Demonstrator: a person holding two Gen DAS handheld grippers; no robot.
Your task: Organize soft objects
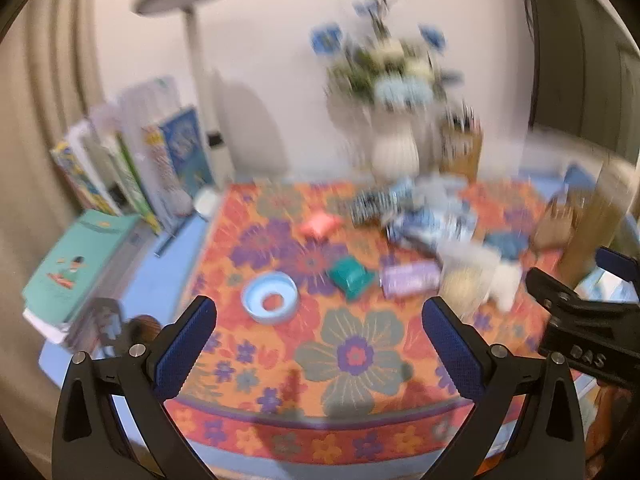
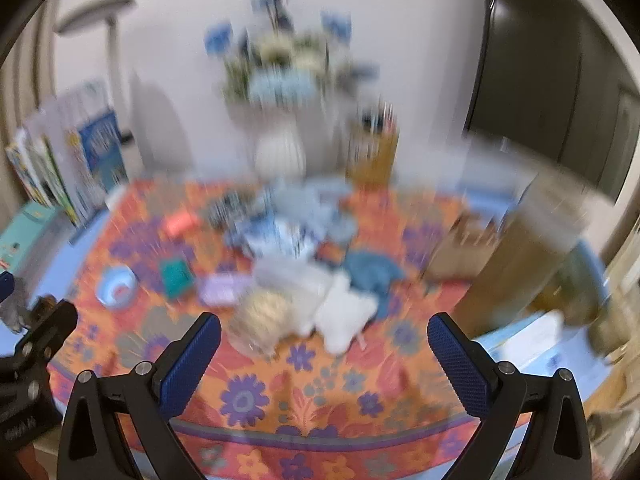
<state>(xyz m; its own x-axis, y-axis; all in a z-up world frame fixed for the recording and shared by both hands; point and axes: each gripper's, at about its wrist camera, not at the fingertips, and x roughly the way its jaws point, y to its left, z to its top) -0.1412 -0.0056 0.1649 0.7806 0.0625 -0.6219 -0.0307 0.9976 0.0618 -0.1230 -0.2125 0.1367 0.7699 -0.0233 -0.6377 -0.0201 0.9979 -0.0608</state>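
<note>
Legible text: one mark only. Raised letters "DAS" on the black body of the right gripper [image 1: 576, 312], seen at the right edge of the left wrist view. Same marking on the left gripper [image 2: 28, 364] in the right wrist view, too blurred to read. Printing on the standing books [image 1: 160, 160] and the teal book [image 1: 76, 264]: smeared, unreadable.

I see a white ribbed vase [image 1: 394, 152] of blue and white flowers behind the floral tablecloth [image 1: 356, 356], upright books [image 1: 132, 168] left, a white floor lamp [image 1: 192, 32].
</note>
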